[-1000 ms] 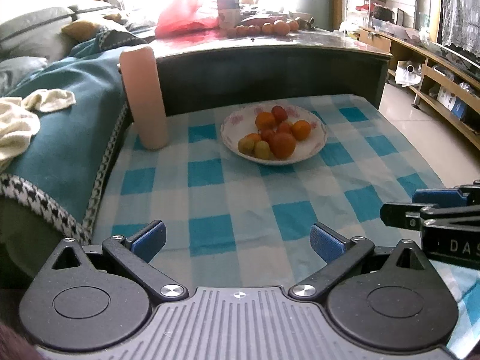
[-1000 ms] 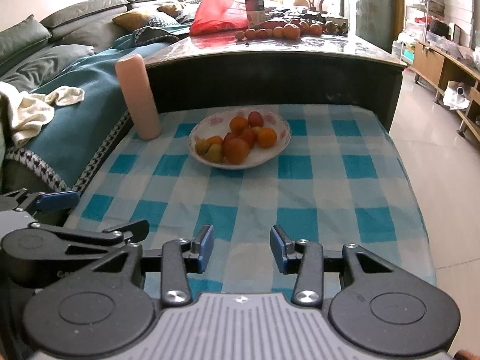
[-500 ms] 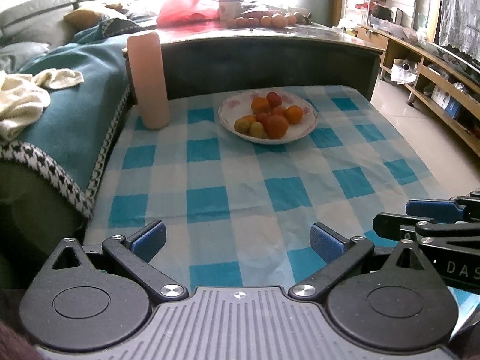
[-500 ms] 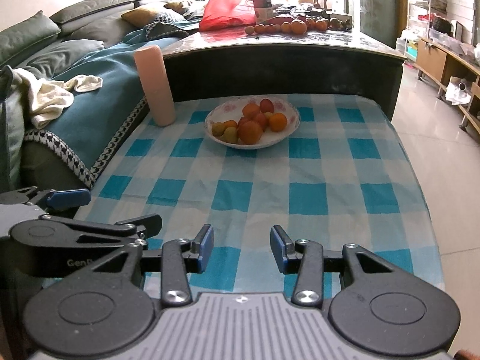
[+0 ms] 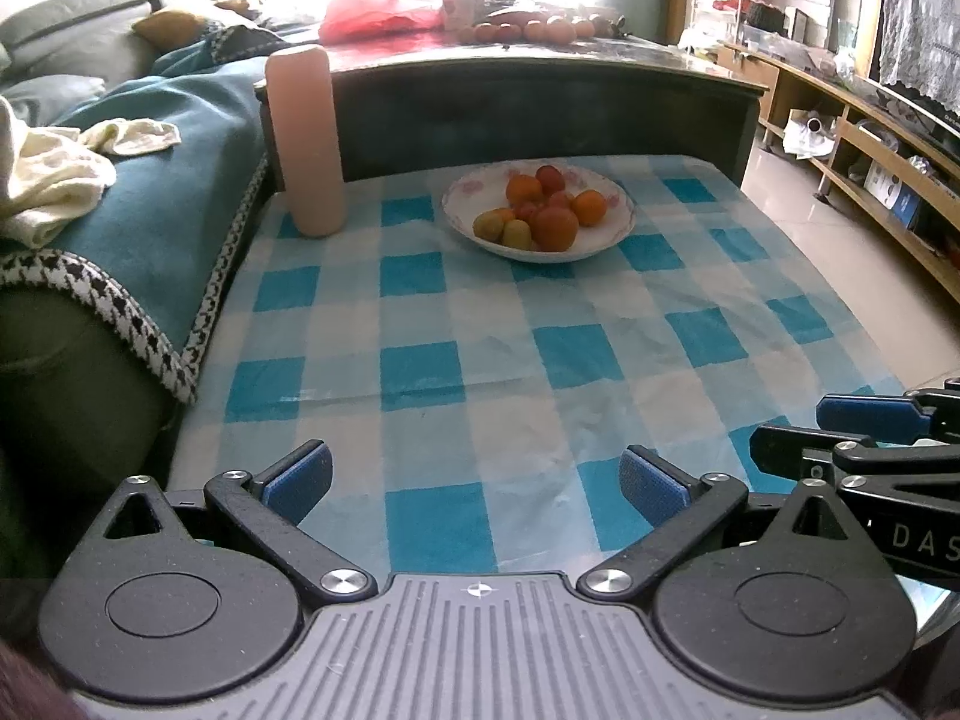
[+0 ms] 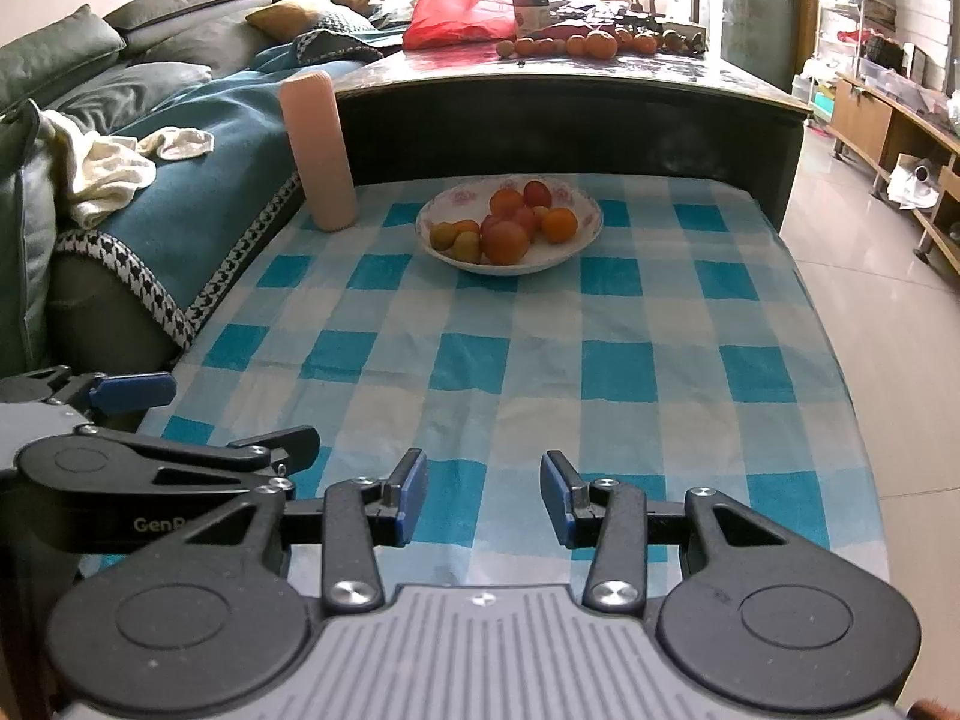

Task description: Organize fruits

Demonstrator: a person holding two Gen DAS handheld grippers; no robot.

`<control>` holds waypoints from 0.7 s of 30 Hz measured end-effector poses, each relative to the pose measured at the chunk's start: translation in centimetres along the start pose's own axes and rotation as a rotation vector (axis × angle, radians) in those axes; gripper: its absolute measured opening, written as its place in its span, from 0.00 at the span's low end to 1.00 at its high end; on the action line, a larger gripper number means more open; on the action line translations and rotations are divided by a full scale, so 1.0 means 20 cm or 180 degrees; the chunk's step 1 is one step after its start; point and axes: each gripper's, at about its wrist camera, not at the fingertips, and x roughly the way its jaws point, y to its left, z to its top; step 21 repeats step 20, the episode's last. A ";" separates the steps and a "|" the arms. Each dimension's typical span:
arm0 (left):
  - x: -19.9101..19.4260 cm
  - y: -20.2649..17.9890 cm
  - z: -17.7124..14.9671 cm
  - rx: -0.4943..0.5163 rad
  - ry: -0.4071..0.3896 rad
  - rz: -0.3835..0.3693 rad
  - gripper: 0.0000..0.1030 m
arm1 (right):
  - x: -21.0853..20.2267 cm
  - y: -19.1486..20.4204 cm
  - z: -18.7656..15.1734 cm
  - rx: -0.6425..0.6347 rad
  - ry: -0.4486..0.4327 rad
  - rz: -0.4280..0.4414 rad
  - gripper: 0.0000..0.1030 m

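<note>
The left claw (image 5: 474,480) is matte black, with two slim link arms that end in blue ribbed pads (image 5: 300,476). Silver screws (image 5: 344,580) mark the link pivots, and a round disc is moulded into each teardrop side plate. A grey ridged body with a small cross mark sits between the plates. The right claw (image 6: 483,495) is built the same way. White letters "DAS" and "GenR" show on their sides.
</note>
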 end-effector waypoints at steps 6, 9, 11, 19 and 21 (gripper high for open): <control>-0.01 -0.01 -0.01 0.0006 0.0007 0.0015 1.00 | -0.01 0.01 -0.02 -0.0004 0.0010 -0.0020 0.54; -0.01 -0.01 -0.02 0.0005 0.0016 0.0017 1.00 | -0.01 0.01 -0.02 -0.0013 0.0024 -0.0023 0.54; -0.01 -0.01 -0.03 0.0013 0.0023 0.0023 1.00 | -0.01 0.01 -0.03 -0.0020 0.0034 -0.0028 0.54; -0.01 -0.02 -0.03 0.0038 0.0003 0.0067 1.00 | -0.01 0.01 -0.03 -0.0027 0.0037 -0.0032 0.54; -0.01 -0.03 -0.03 0.0049 0.0000 0.0075 1.00 | -0.01 0.01 -0.03 -0.0026 0.0036 -0.0031 0.54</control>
